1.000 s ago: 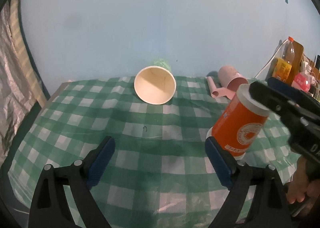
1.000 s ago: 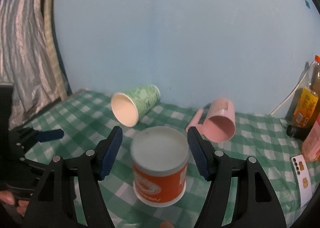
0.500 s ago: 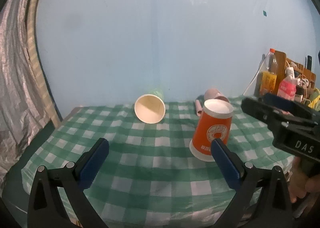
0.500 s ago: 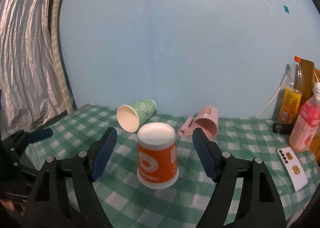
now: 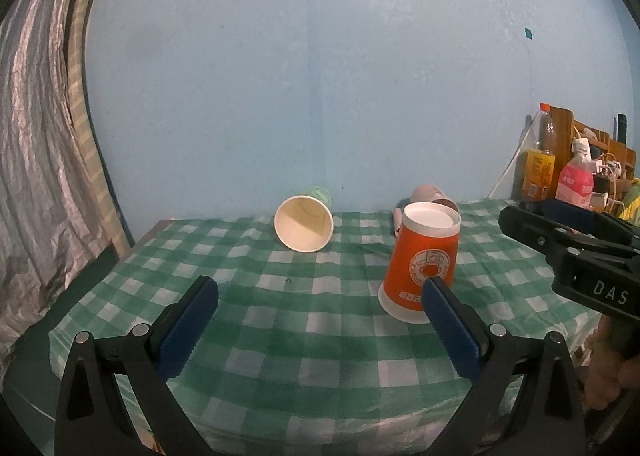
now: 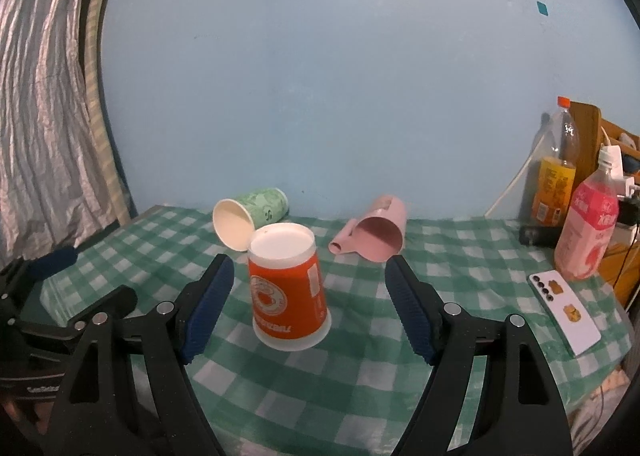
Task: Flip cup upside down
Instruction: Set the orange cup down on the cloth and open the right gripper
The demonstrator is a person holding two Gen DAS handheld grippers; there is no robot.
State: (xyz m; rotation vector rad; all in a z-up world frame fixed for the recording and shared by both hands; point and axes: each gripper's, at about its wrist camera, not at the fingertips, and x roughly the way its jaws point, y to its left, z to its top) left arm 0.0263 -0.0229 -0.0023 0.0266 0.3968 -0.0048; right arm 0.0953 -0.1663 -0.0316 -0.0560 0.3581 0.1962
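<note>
Now the orange cup [image 6: 287, 284] is seen standing mouth-down on the checked tablecloth [image 6: 460, 256], its white base facing up and its wide rim flat on the cloth. A second ago it was tilted between the fingers of the right gripper [image 6: 308, 308]; since then it has been set down and let go, and the gripper has been drawn back. Its jaws are spread wide, with the cup standing free in the gap, touched by neither blue pad. The left gripper [image 5: 320, 332] is likewise held open and empty, well back from the table's middle, and has also been pulled away over the last second. From its view the orange cup [image 5: 420, 260] is partly covered by the right-hand finger, so whether the rim sits fully flat on that side cannot quite be told.

By this reading the flip is judged done for this cup, with only the retreat left.

Behind it, a green paper cup [image 6: 250, 216] lies on its side with its mouth toward the cameras, and a pink mug [image 6: 378, 236] lies on its side nearby. Both are apart from the orange cup. Bottles [image 6: 586, 228] and a phone [image 6: 564, 314] are kept at the right edge.
</note>
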